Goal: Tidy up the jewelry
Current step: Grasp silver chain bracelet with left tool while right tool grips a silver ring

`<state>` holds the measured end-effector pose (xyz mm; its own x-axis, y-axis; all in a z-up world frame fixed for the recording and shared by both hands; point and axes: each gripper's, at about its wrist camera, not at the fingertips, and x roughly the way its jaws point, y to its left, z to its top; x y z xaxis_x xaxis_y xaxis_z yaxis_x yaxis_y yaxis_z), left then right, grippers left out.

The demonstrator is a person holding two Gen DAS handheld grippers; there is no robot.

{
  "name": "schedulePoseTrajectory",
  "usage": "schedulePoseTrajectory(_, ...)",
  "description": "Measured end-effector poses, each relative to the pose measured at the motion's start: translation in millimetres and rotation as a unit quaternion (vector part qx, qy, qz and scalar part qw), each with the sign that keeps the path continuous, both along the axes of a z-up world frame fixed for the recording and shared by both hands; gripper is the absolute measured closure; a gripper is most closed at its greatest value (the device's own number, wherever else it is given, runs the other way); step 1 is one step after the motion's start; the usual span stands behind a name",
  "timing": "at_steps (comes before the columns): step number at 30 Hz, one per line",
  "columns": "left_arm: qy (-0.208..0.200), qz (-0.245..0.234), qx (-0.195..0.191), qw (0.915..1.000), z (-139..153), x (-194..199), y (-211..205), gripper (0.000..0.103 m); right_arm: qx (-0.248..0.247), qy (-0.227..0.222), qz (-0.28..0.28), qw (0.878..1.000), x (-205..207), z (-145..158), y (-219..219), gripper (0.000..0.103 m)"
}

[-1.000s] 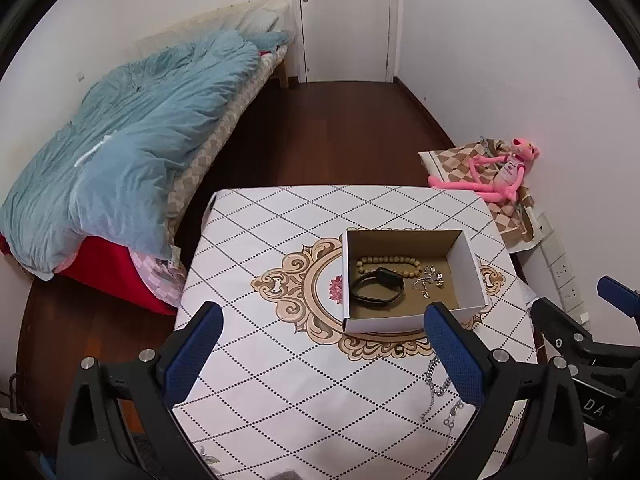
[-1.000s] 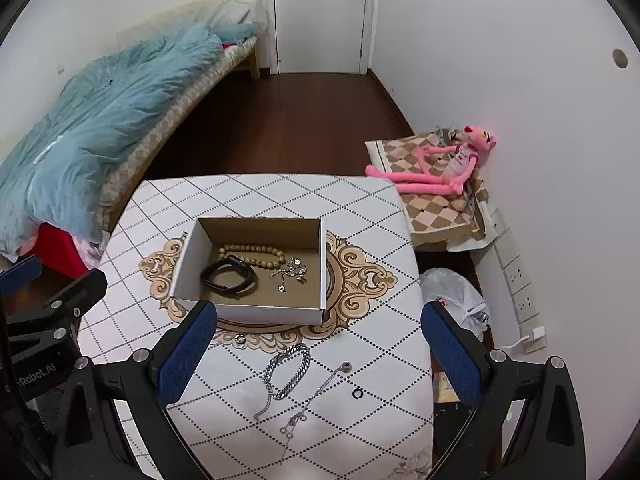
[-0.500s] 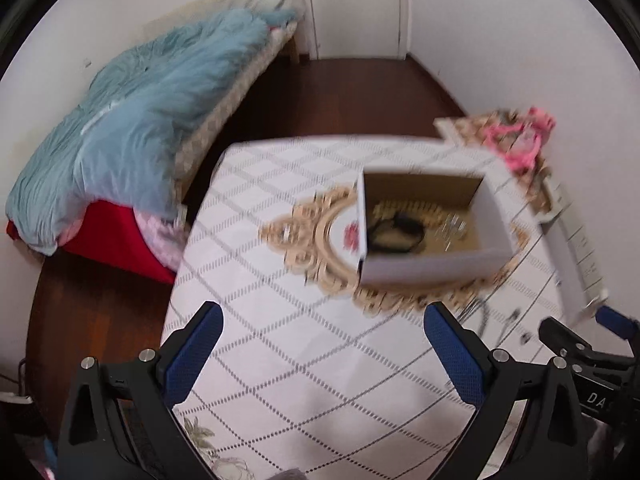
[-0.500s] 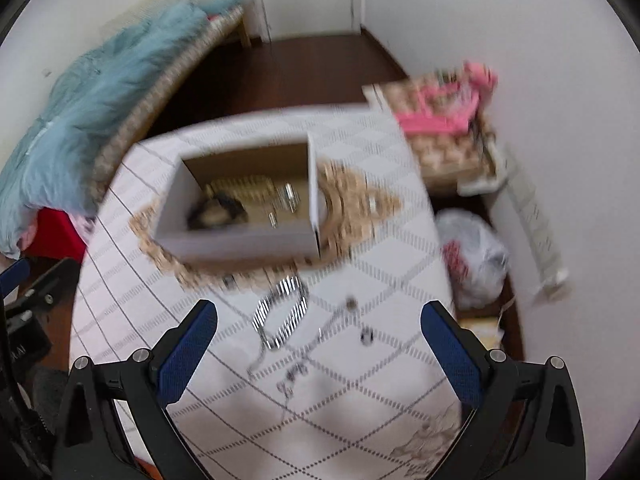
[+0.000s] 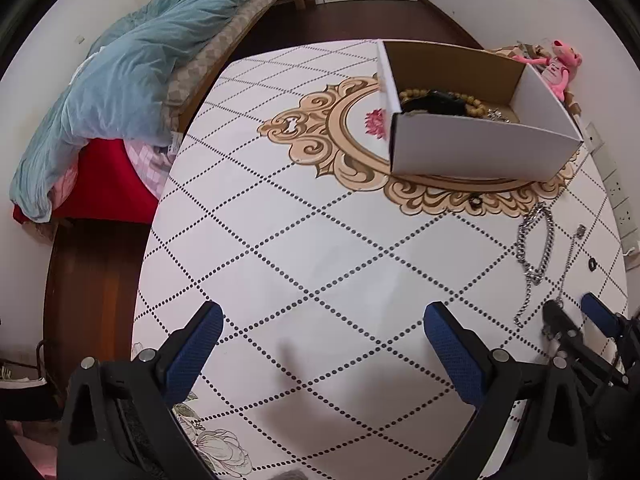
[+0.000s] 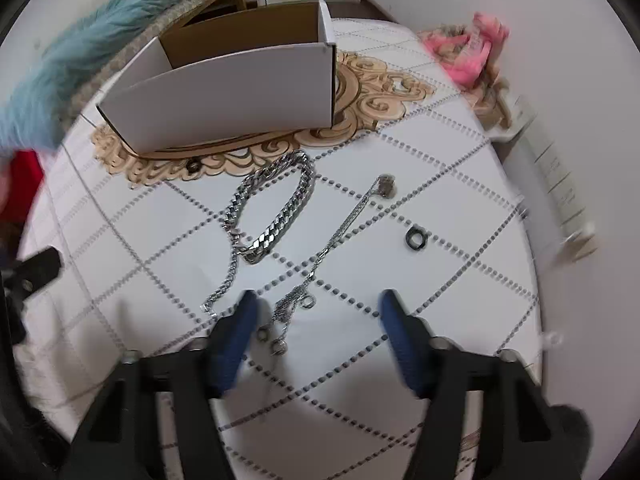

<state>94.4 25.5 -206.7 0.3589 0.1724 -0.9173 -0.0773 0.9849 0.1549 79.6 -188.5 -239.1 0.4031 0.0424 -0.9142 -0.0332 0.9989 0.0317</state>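
Tongs spread wide on both sides, gripping nothing. Left tongs (image 5: 320, 332) hovering low over a bare stretch of the patterned table (image 5: 280, 240), well short of the box (image 5: 476, 148). Right tongs (image 6: 316, 312) hanging just above the table (image 6: 460, 280), blue pads (image 6: 244, 328) straddling the near end of a thin necklace (image 6: 340, 232) without touching it. Thick silver chain (image 6: 276, 216) lying looped to the left of the necklace, trailing a thinner tail toward the left pad. Small dark ring (image 6: 417, 237) sitting apart to the right; another small dark ring (image 6: 194, 165) resting just beside the front wall of the box (image 6: 224, 96). Wooden beads (image 5: 460, 100) and a black band (image 5: 432, 104) lying inside the box already, with something silvery (image 5: 496, 114) beside them, too small to make out. Bed with a blue quilt (image 5: 120, 68) standing beyond the table's left edge; pink toy (image 5: 560, 68) lying by the wall behind the box.
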Motion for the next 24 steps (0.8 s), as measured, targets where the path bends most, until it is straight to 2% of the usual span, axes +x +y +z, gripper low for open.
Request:
schedulePoseTrajectory(1,0.002,0.001,-0.001,1.0000,-0.5,0.3,0.3,0.000,-0.002,-0.009,0.002,1.000,-1.6,1.4,1.2,0.078)
schedulePoseTrajectory(2,0.002,0.000,-0.003,1.0000,-0.7,0.4,-0.5,0.000,-0.003,-0.012,0.004,1.000,-2.3,2.3,2.1,0.093)
schedulePoseTrajectory(4,0.003,-0.005,-0.006,1.0000,-0.9,2.7,-4.0,0.000,0.011,-0.009,0.000,1.000,-2.4,4.0,-2.7,0.097)
schedulePoseTrajectory(10,0.000,-0.031,-0.029,0.9991,-1.4,18.6,-29.6,0.000,0.069,-0.036,-0.047,0.996,-4.5,30.5,-41.8,0.099)
schedulePoseTrajectory(17,0.017,-0.091,-0.090,0.9917,-16.8,51.7,-75.8,0.001,0.103,-0.052,-0.069,0.991,-1.0,51.7,-66.5,0.099)
schedulePoseTrajectory(18,0.019,-0.101,-0.092,0.9904,-18.8,55.9,-82.2,0.003,0.099,-0.049,-0.071,0.991,0.1,49.6,-67.8,0.099)
schedulePoseTrajectory(21,0.031,-0.133,-0.090,0.9865,-29.2,68.6,-103.5,0.019,0.101,-0.039,-0.079,0.991,7.2,40.5,-72.4,0.099)
schedulePoseTrajectory(23,0.035,-0.149,-0.083,0.9847,-34.9,74.4,-114.7,0.021,0.103,-0.036,-0.085,0.990,9.0,38.1,-77.0,0.099)
schedulePoseTrajectory(24,0.035,-0.156,-0.078,0.9841,-36.7,76.5,-119.5,0.029,0.104,-0.035,-0.088,0.990,9.4,36.7,-79.2,0.099)
